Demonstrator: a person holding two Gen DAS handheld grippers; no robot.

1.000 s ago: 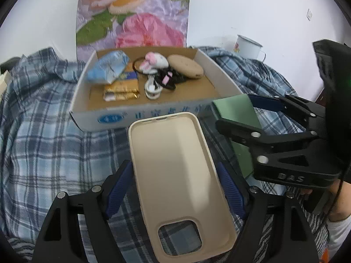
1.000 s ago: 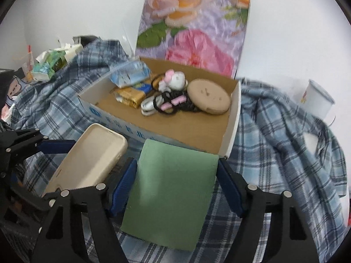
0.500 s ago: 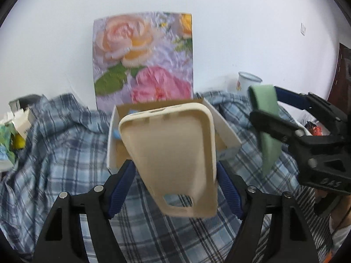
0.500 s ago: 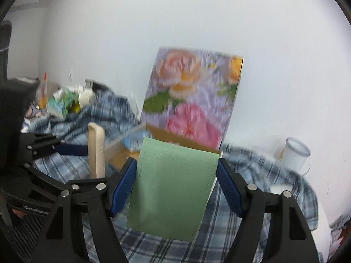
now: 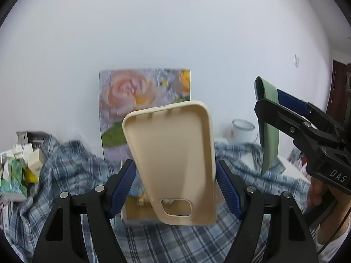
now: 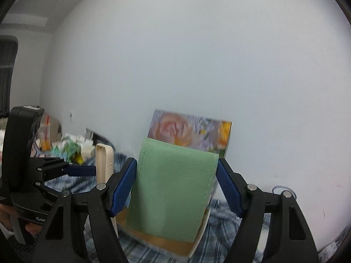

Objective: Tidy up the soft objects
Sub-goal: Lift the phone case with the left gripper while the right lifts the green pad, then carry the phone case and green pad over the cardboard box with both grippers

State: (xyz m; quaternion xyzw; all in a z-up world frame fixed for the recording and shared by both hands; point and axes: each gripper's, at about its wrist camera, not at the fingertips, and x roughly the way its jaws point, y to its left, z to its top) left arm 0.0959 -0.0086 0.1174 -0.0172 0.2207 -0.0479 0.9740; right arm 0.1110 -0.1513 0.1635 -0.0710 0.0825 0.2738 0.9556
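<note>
A beige soft phone case (image 5: 173,157) stands tilted in the air, inner side toward the camera, with my left gripper (image 5: 175,164) shut on its two long edges. In the right wrist view the same case (image 6: 104,162) shows edge-on at the left. A folded green leather pouch (image 6: 173,192) hangs between the blue pads of my right gripper (image 6: 176,164), which is shut on its sides. From the left wrist view the pouch (image 5: 271,131) appears edge-on at the right, held high. Both things hang above the cardboard box (image 5: 136,210), mostly hidden behind them.
A blue plaid cloth (image 5: 65,171) covers the surface below. A floral panel (image 5: 131,100) leans on the white wall behind the box (image 6: 166,243). A white enamel mug (image 5: 241,129) stands at the back right, and several small cartons (image 5: 17,171) are piled at the far left.
Both grippers have risen well above the cloth and tipped up toward level, carrying the phone case and the green pouch. The box has dropped low in both views.
</note>
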